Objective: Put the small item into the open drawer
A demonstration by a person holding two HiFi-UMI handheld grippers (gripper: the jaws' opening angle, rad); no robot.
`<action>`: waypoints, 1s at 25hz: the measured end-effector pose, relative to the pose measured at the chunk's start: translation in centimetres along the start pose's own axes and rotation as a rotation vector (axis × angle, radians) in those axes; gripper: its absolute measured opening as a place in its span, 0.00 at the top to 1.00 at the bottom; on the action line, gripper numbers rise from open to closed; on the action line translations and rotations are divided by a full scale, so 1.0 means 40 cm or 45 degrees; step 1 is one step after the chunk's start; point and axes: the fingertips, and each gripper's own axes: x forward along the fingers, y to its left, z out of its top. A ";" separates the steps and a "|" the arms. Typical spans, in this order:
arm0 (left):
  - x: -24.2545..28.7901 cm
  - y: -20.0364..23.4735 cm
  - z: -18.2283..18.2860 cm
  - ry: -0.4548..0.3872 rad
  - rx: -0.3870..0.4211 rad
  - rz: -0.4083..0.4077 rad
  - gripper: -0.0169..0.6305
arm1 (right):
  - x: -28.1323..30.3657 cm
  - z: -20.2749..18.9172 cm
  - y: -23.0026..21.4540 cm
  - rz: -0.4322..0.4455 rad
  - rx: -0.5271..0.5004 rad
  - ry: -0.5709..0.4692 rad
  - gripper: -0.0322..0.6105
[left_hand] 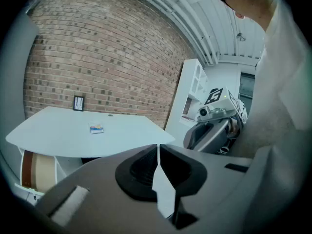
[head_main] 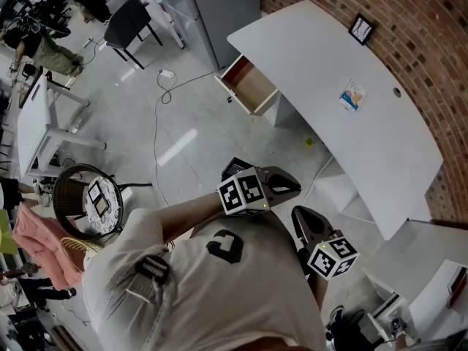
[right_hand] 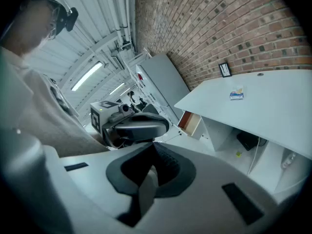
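Hand-held grippers both hang empty, close to the person: the left hand-held gripper [head_main: 291, 187] has its jaws closed together on nothing, and so does the right hand-held gripper [head_main: 302, 216]. The packet [head_main: 352, 95] lies flat on the white counter [head_main: 307, 42], well apart from both and from the open drawer [head_main: 248, 86]. It looks light, thin and probably soft-sided. A gentle pinch across its narrow width should hold it, though it may slide on the smooth top.

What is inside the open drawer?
The drawer shows only its bare wooden bottom; no item is visible. Its back end is covered by the desk.
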 end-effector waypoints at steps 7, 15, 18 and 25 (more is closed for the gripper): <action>-0.106 0.065 -0.042 0.027 0.007 0.076 0.95 | 0.114 -0.005 0.055 0.089 0.025 0.086 0.95; -0.378 0.227 -0.088 -0.071 -0.080 0.379 0.95 | 0.330 0.081 0.155 0.189 -0.087 0.213 0.95; -0.473 0.283 -0.133 -0.095 -0.148 0.443 0.95 | 0.404 0.086 0.183 0.195 -0.089 0.260 0.95; -0.641 0.435 -0.184 -0.108 -0.105 0.547 0.95 | 0.529 0.111 0.205 0.131 -0.110 0.271 0.95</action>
